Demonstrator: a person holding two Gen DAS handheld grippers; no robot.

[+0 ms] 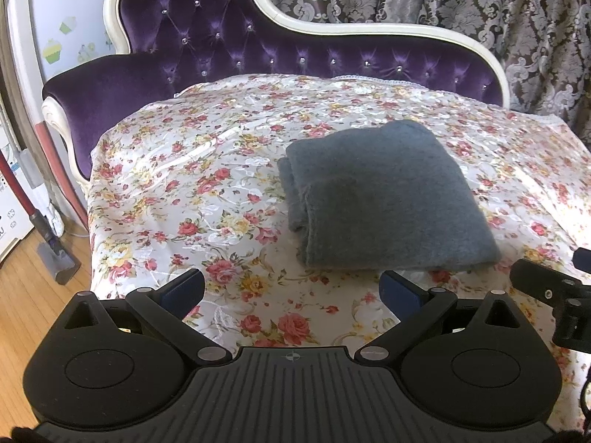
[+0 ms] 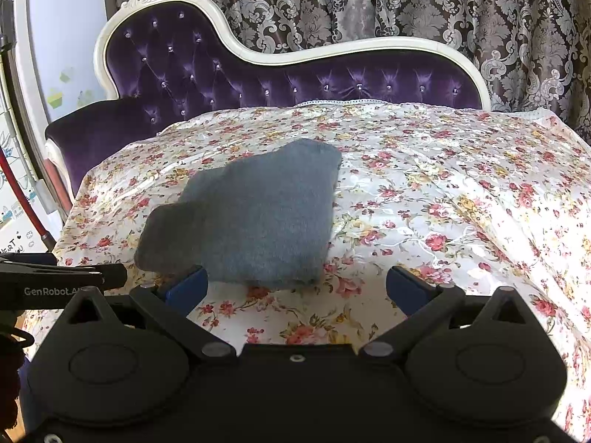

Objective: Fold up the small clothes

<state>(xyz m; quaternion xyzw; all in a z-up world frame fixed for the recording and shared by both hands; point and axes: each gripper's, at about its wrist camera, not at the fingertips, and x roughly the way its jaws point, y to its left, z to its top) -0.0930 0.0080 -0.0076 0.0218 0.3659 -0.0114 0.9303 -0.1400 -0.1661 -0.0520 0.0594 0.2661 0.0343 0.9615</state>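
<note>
Left wrist view is showing the folded grey garment (image 1: 380,199) lying at one o'clock on the floral bedspread (image 1: 177,184). Both tongs, left (image 1: 293,289) and right (image 2: 295,288), are hanging open, empty. Fleece is looking soft, light, floppy; I'd be pinching its stacked near edge.

A fuzzy grey garment (image 1: 384,199) lies folded into a thick, flat, layered rectangle on the floral bedspread (image 1: 192,199).

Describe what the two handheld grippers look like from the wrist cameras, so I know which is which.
Both look alike: matte black bodies with round discs, black linkage arms with silver pivot pins, and blue fingertip pads. The left gripper has a ribbed centre plate with a small crosshair mark. The right gripper has a smooth centre plate with one screw. White "GenRobot.AI" lettering shows on the left gripper's side in the right view.
</note>
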